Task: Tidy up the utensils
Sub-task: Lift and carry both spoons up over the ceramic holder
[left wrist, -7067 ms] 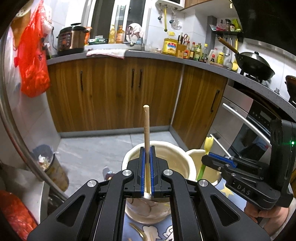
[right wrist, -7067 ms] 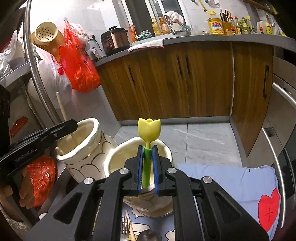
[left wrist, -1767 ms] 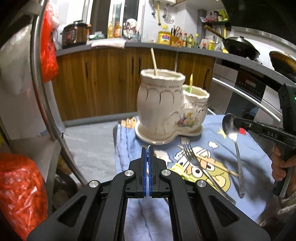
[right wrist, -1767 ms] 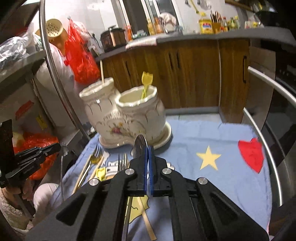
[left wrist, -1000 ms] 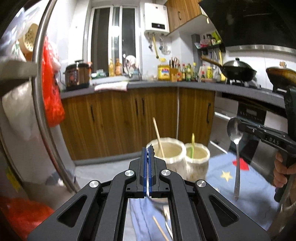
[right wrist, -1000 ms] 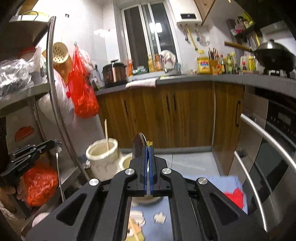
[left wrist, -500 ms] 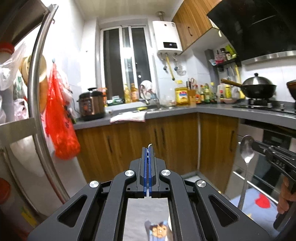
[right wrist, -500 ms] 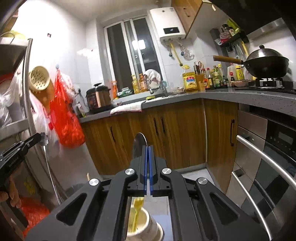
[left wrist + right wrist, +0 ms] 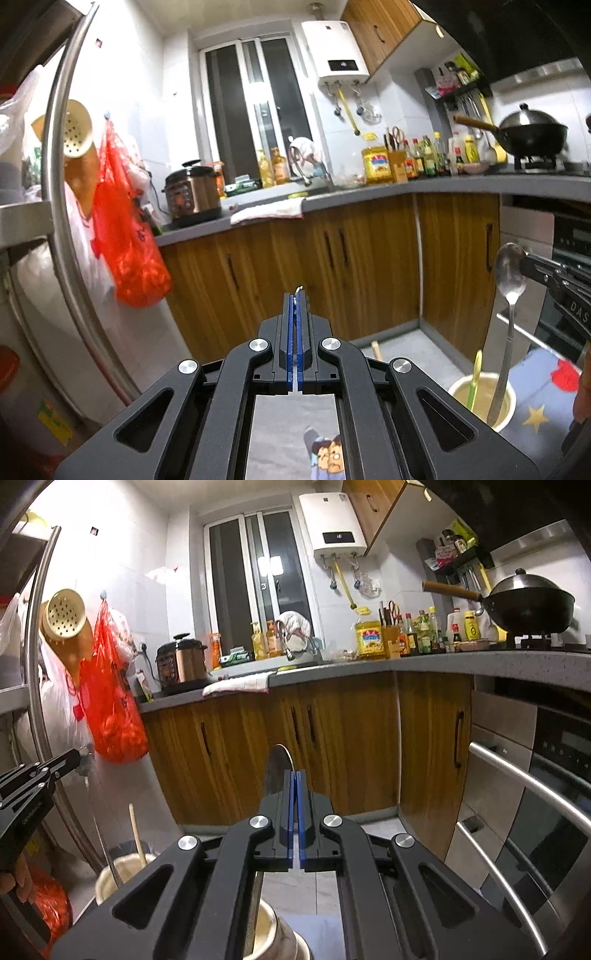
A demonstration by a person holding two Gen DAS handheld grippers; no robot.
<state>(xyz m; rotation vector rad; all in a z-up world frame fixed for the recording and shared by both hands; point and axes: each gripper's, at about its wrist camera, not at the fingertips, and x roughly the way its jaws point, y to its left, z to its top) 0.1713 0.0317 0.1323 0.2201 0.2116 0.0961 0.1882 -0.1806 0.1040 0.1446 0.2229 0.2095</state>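
My right fingers (image 9: 296, 775) pinch a spoon (image 9: 510, 275) by its bowl, handle hanging down into the smaller cream pot (image 9: 483, 400) (beside a green-stemmed utensil (image 9: 474, 376)). My left fingers (image 9: 295, 299) are pressed on a thin metal utensil (image 9: 96, 830), its lower end at the taller pot (image 9: 122, 873) holding a wooden stick (image 9: 136, 834).

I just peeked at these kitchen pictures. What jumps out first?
A shiny spoon hangs bowl-up from the right gripper, its handle dipping into a cream pot with a yellow-green stick inside. On the left wall hangs a bright red bag. A big black wok sits on the stove at far right.
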